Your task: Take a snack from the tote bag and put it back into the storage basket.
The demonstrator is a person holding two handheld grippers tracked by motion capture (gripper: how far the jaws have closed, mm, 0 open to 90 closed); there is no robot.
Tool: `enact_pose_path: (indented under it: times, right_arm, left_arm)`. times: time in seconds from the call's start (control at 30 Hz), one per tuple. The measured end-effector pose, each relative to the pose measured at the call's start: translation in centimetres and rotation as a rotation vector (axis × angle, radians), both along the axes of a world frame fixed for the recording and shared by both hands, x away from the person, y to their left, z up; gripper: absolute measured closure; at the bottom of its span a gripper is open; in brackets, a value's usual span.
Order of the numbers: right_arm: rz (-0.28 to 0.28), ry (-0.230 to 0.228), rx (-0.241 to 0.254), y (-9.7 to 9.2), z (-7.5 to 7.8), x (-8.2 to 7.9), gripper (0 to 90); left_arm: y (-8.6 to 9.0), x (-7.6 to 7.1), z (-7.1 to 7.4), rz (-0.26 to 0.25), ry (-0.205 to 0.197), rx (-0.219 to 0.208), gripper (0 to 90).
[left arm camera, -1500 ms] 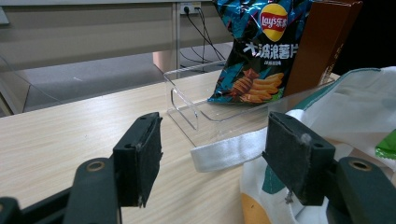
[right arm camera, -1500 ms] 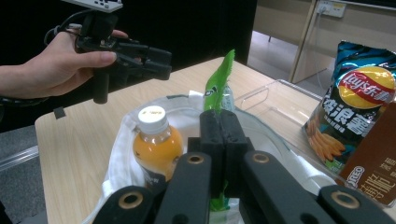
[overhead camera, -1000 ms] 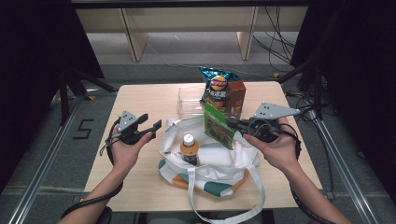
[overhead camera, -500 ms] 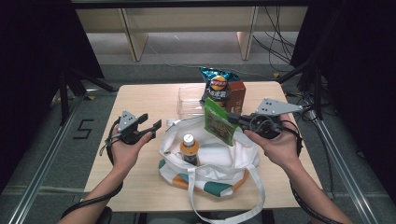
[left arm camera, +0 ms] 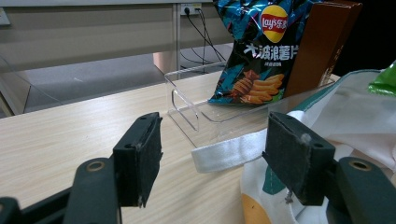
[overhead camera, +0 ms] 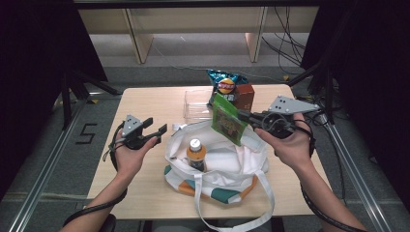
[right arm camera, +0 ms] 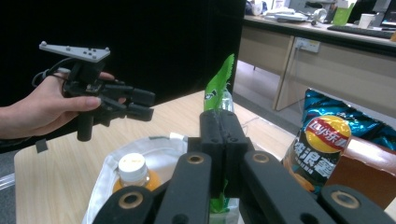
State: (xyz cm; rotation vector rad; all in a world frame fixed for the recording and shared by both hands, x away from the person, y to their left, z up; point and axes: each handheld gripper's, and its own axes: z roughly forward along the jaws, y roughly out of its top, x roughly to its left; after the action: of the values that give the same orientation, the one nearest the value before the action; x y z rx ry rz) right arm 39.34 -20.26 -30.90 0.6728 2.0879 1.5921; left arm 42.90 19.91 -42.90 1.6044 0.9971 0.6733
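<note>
Grey floor and dark curtains surround a light wooden table (overhead camera: pixel 145 104), which carries everything within reach of both hands. White tote bag (overhead camera: pixel 227 162) with orange and teal patches sits mid-table, mouth spread wide so items can drop in from above; one white strap (left arm camera: pixel 229 151) trails toward the left gripper. Clear acrylic tray (overhead camera: pixel 196 104) behind the bag props up a blue Lay's chip bag (overhead camera: pixel 225 84) and a brown box (overhead camera: pixel 245 96), likely waiting their turn. Green snack packet (overhead camera: pixel 227 120) hangs over the bag's far rim, pinched by its edge in the right gripper (overhead camera: pixel 249 118), jaws clenched on it, probably for lowering into the bag. Orange-drink bottle (overhead camera: pixel 195 153) already stands upright inside. Left gripper (overhead camera: pixel 157 130) hovers released, jaws apart and empty, beside the bag's left rim, maybe to steady the opening.
</note>
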Motion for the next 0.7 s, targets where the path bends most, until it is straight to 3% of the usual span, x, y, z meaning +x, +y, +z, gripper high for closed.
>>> enact_pose_path:
  times: [0.07, 0.23, 0.4, 0.43, 0.47, 0.7]
  right_arm:
    - [0.004, 0.018, 0.007, 0.0, 0.07, 0.01, 90.0]
    - [0.004, -0.008, 0.003, 0.0, 0.08, 0.33, 90.0]
    - [0.006, 0.005, 0.016, 0.1, 0.29, 0.31, 90.0]
    - [-0.002, -0.015, 0.009, 0.03, 0.37, 0.45, 90.0]
    - [-0.008, 0.001, 0.025, 0.08, 0.41, 0.37, 90.0]
    - [-0.006, 0.004, 0.027, 0.09, 0.7, 0.69, 90.0]
  left_arm:
    - [0.01, 0.0, 0.02, 0.0, -0.001, 0.001, 35.5]
    - [0.01, 0.0, 0.01, 0.0, 0.0, 0.0, 35.5]
    - [0.04, 0.03, -0.01, 0.002, 0.0, -0.002, 35.5]
    - [0.03, 0.03, -0.01, 0.001, 0.0, -0.003, 35.5]
    - [0.03, 0.02, 0.0, 0.002, 0.0, -0.002, 35.5]
    - [0.05, 0.01, 0.03, 0.001, -0.001, -0.002, 35.5]
